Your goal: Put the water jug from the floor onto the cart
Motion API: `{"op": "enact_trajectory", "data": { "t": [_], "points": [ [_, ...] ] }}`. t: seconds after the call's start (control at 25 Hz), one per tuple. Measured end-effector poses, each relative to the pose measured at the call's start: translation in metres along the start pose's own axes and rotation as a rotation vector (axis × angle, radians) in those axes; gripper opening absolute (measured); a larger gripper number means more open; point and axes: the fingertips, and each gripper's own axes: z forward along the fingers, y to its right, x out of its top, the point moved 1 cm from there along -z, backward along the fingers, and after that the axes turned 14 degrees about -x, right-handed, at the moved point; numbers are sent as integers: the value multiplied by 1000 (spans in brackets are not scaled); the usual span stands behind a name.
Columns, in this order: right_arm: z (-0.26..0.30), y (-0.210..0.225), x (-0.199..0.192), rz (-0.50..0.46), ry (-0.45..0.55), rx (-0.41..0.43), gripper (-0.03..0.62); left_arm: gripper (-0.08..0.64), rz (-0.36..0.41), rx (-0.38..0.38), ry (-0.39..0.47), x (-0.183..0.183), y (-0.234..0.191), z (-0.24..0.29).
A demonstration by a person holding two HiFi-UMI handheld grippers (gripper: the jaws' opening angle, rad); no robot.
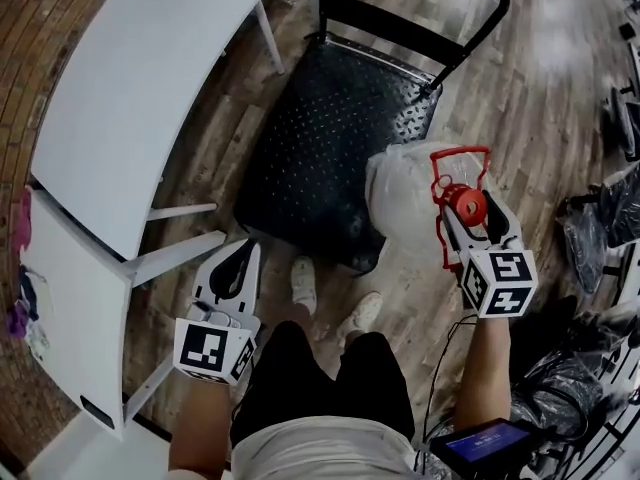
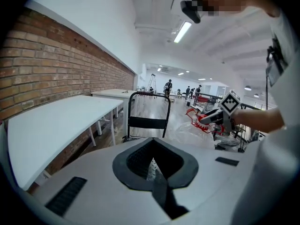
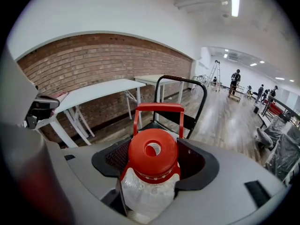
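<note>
While right tool (image 1: pixel 462 208) pinches the clear plastic red-capped water jug (image 1: pixel 405 193) by its neck, jug hangs at black perforated metal cart (image 1: pixel 330 138) R edge; deck lies leftward; left tool (image 1: pixel 236 260) pressed together, empty.

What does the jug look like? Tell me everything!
The jug has a clear, crinkly-looking plastic body, a red cap with a round hole in its top, and a red handle standing up behind the cap. The right gripper clamps it at the neck, just under the cap. From above it sits by the near corner of the black cart. I can't tell whether it touches the cart.
</note>
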Motion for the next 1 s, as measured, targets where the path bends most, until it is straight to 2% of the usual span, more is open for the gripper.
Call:
{"op": "enact_trajectory", "data": {
  "t": [0.2,0.44,0.72,1.0],
  "points": [
    [42,-52,38,-29,22,92,310,0,-35,45,4,-7,-20,-23],
    [94,-113,57,-80,22,165,310,0,-31,86,18,-3,-40,-47],
    [146,-160,51,-87,-10,175,310,2,-82,120,4,-22,-59,-65],
    [184,-178,34,-109,-62,145,310,2,-97,131,-11,-30,-67,-79]
  ]
}}
